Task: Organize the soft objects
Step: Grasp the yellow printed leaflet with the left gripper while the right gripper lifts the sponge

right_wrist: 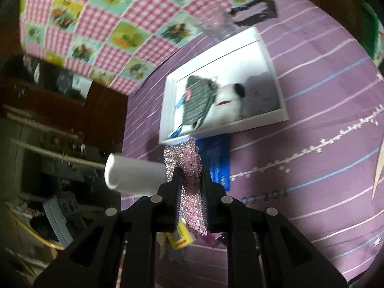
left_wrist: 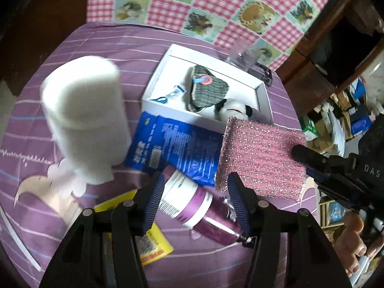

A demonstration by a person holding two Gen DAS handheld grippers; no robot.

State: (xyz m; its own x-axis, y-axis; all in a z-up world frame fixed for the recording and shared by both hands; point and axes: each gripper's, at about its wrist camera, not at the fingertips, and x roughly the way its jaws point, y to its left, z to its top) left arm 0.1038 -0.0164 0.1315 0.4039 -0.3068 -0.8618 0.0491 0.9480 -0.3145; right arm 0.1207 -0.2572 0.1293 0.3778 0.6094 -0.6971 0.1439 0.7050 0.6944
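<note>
Box point(left_wrist: 153, 88) at 12 o'clock: cloth point(left_wrist: 207, 90), plush point(left_wrist: 231, 110) stowed. Right tool point(right_wrist: 190, 180) clamps scourer point(left_wrist: 260, 158); left tool point(left_wrist: 195, 192) half-open, empty. Foam point(left_wrist: 84, 120) left

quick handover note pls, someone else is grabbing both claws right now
Right claw: shut on the pink glitter sponge, held in the air.
Left claw: open, nothing between the pads.
White foam block: blurred, apparently mid-air left of the white box.
Done: grey checked cloth and black-and-white plush lie in the box.
Left: sponge and foam block go in the box.
</note>
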